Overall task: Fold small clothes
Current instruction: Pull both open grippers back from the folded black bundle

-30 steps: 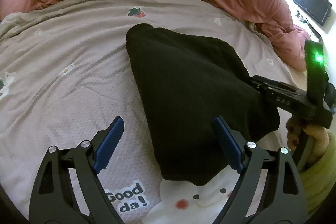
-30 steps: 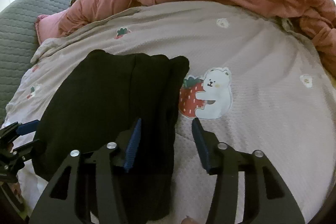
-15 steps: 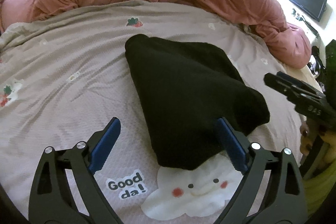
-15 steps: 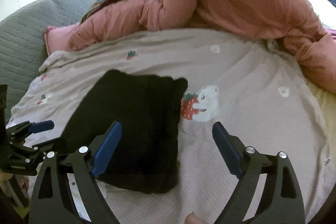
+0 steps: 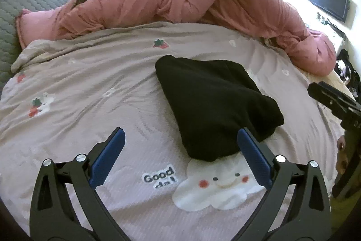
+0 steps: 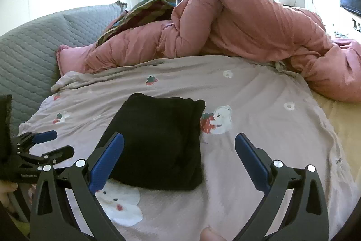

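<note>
Both grippers have let go of the black garment (image 6: 162,146) and backed up and away from it since a second ago, when the right gripper's (image 6: 179,162) fingers straddled its right edge and the left gripper (image 5: 179,156) sat low over its near corner; more of the bed now shows in each view.

Nearest in the left wrist view, the left gripper's blue fingers (image 5: 108,155) are spread wide and widening a little more, with nothing pinched: only the near corner of the garment shows behind the right finger. The right gripper is likewise spread and opening, empty, its left finger overlapping the garment's near left corner in the picture without pressing it. At the left edge of the right wrist view the left gripper shows from the side, jaws apart, and a bit of a hand (image 6: 6,191) sits below it.

Under the grippers lies a pale bedspread (image 5: 79,87) printed with a smiling white cloud (image 5: 216,184) and the words "Good da!". The garment rests flat on the bedspread as a folded dark bundle, its near corner touching the cloud print and a bear-and-strawberry print (image 6: 216,120) just beside its far right corner.

Farther back, a crumpled pink quilt (image 6: 237,22) stretches across the bed, with a striped cloth (image 6: 146,8) on it and a grey quilted headboard (image 6: 29,55) to the left. A dark screen (image 5: 328,1) stands far right.
</note>
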Demonstrator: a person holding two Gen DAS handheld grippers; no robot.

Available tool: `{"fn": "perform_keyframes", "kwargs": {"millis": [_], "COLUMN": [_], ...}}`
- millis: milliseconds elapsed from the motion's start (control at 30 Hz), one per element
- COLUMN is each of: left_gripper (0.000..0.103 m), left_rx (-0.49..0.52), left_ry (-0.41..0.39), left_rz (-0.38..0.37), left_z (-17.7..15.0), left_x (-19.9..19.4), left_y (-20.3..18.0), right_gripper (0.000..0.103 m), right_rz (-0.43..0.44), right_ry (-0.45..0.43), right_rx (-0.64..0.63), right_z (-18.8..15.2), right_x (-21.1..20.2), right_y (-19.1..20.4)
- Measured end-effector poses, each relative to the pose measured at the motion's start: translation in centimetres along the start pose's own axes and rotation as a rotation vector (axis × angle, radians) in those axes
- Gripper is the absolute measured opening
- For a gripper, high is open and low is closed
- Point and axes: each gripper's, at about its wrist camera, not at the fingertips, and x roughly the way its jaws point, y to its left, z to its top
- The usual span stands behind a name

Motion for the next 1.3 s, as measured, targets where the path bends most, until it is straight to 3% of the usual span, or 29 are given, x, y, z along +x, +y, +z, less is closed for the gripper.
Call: {"fn": "perform_keyframes", "kwargs": {"millis": [200, 667, 1300], "left_gripper": [0.093, 0.093, 0.093], "left_rx": [-0.019, -0.071, -0.094], "left_ry": [-0.016, 0.011, 0.004], "left_rz": [0.019, 0.03, 0.053], "left_z": [-1.6, -6.2, -6.7], "left_x": [-1.9, -3.0, -3.8], "left_y": [0.7, 1.9, 1.8], "right_gripper": [0.098, 0.098, 0.098], "right_rz": [-0.012, -0.058, -0.027], "right_ry": [-0.008, 0.102, 0.129], "right_rx": [-0.004, -0.011, -0.014], "right_z": [-1.7, -7.4, -7.8], "right_x": [-1.9, -2.1, -1.9], "right_y": [1.3, 3.1, 3.8]}}
